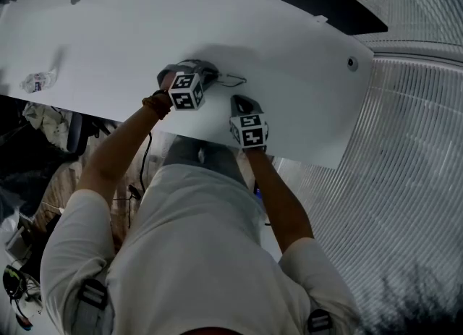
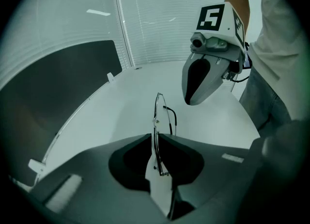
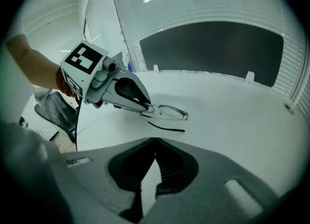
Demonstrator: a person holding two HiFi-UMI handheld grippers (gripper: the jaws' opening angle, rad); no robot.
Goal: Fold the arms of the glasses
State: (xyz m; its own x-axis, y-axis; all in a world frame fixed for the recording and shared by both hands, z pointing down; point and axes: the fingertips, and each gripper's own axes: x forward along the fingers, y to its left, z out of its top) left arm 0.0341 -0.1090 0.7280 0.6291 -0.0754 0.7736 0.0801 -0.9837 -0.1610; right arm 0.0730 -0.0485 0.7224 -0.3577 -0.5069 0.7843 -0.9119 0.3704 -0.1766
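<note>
Left claw (image 2: 155, 138) pinching glasses (image 2: 154, 120), right claw (image 3: 155, 141) seemingly closed, empty

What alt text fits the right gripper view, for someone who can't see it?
The left gripper pinches thin wire-rimmed glasses by one end, low over a white table, with one dark arm sticking out. In the foreground, the right gripper shows its own jaws closed and empty.

One glasses (image 3: 167, 113), two grippers (image 1: 215, 74) (image 1: 237, 100), one table (image 1: 289, 37), maybe one wrapper (image 1: 36, 80).
</note>
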